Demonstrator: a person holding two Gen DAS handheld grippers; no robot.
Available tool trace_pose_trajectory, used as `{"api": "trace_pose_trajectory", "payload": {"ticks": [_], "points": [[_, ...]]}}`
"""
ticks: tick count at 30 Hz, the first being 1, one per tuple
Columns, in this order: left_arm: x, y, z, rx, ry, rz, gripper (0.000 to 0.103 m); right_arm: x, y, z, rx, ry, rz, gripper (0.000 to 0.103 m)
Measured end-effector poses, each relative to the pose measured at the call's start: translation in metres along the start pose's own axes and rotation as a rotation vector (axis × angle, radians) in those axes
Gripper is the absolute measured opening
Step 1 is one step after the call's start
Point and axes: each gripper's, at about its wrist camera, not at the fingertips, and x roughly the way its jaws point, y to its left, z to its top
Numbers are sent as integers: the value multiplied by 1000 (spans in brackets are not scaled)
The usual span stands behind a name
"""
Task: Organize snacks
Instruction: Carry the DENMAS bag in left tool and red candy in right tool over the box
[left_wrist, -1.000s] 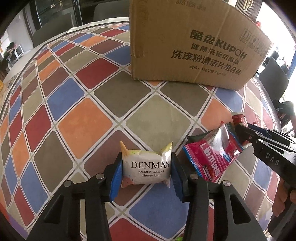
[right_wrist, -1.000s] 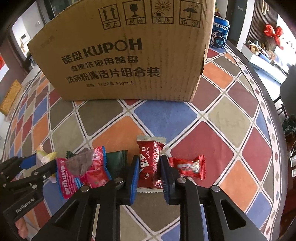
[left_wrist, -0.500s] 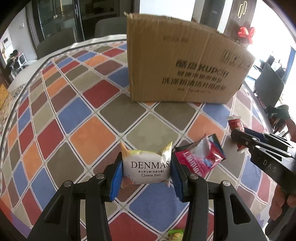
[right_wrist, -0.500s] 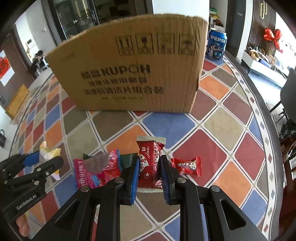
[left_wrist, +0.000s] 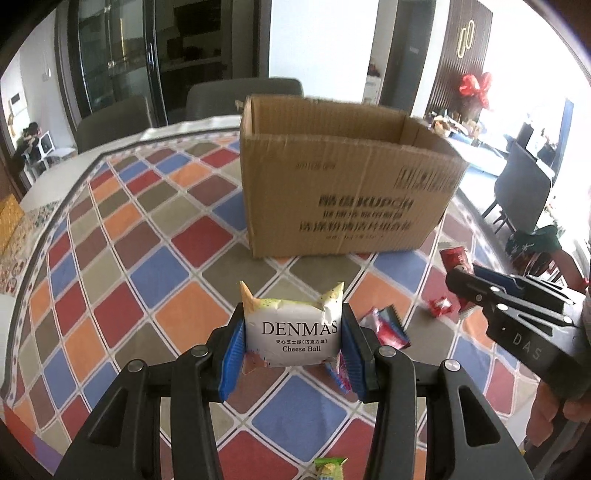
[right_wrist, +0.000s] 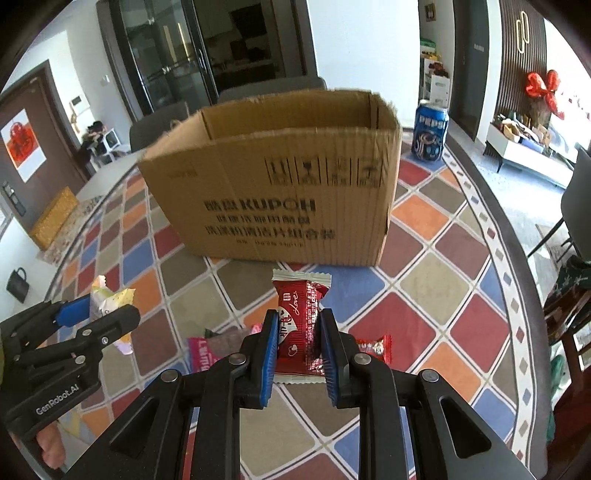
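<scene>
My left gripper (left_wrist: 293, 341) is shut on a white Denmas Cheese Ball pack (left_wrist: 291, 332) and holds it above the table, in front of the open cardboard box (left_wrist: 343, 192). My right gripper (right_wrist: 297, 341) is shut on a red Love snack pack (right_wrist: 299, 317), also lifted, facing the same box (right_wrist: 280, 184). Each gripper shows in the other's view: the right one (left_wrist: 461, 284) at the right, the left one (right_wrist: 92, 314) at the left. The box's inside is mostly hidden.
On the checkered tablecloth (left_wrist: 122, 258) lie a pink-red packet (right_wrist: 207, 352), a small red candy (right_wrist: 373, 345) and a green-yellow packet (left_wrist: 328, 467) at the near edge. A Pepsi can (right_wrist: 430, 129) stands behind the box's right. Chairs surround the table.
Both grippers have risen with their packs, so the table and loose snacks sit lower and the box's open top has come into view.
</scene>
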Motion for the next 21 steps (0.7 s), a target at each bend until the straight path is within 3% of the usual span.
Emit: {"api": "trace_pose_trajectory", "payload": {"ticks": [21], "points": [[-40,-13,66,5,-186,-21,46,-45,6,48,-21,-175,47,23]]}}
